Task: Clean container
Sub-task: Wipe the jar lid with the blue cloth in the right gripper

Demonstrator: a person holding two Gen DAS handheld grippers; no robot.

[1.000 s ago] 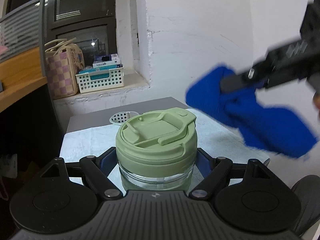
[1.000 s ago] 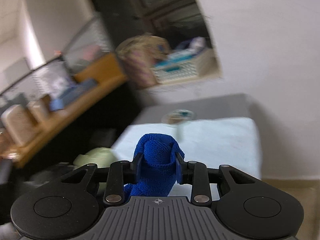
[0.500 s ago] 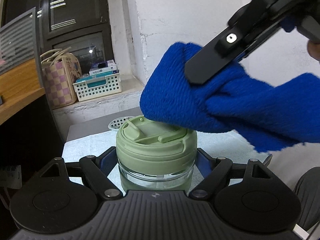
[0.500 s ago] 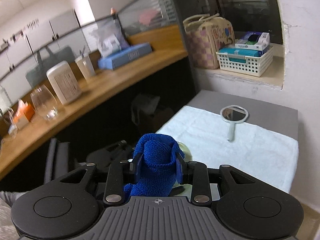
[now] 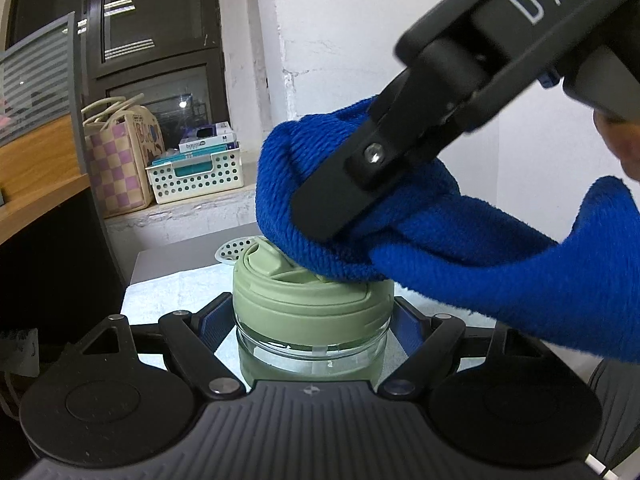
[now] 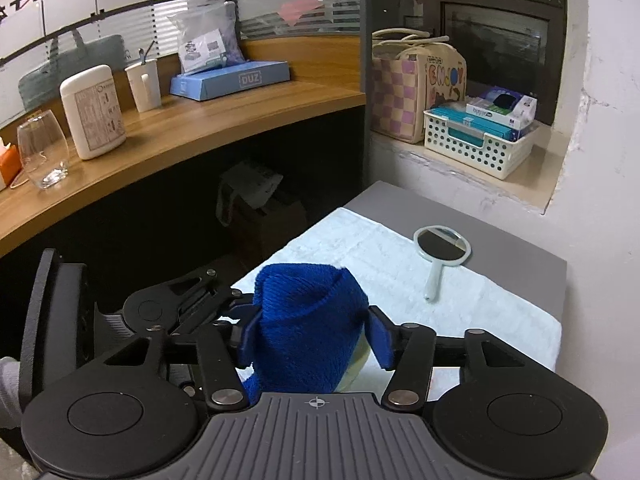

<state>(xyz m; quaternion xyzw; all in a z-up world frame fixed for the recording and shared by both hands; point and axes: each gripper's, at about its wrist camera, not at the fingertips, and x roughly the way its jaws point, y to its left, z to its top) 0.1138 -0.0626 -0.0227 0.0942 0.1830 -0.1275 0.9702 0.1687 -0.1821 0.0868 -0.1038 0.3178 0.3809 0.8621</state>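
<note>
A glass container (image 5: 312,354) with a sage-green lid (image 5: 308,296) sits between the fingers of my left gripper (image 5: 312,320), which is shut on it. My right gripper (image 6: 312,336) is shut on a bunched blue cloth (image 6: 308,320). In the left wrist view the blue cloth (image 5: 400,232) presses on the right part of the lid, with the right gripper's finger (image 5: 360,184) above it. In the right wrist view only a sliver of the lid (image 6: 354,364) shows under the cloth, and the left gripper (image 6: 180,308) lies to the left.
A white towel (image 6: 380,256) covers the grey table (image 6: 500,240). A hand mirror (image 6: 440,248) lies on the towel at the far side. A white basket (image 6: 476,144) and a checkered bag (image 6: 404,96) stand on the sill. A wooden counter (image 6: 180,128) runs along the left.
My right gripper has brought the blue cloth down from the right onto the container's lid. The left gripper has kept hold of the container.
</note>
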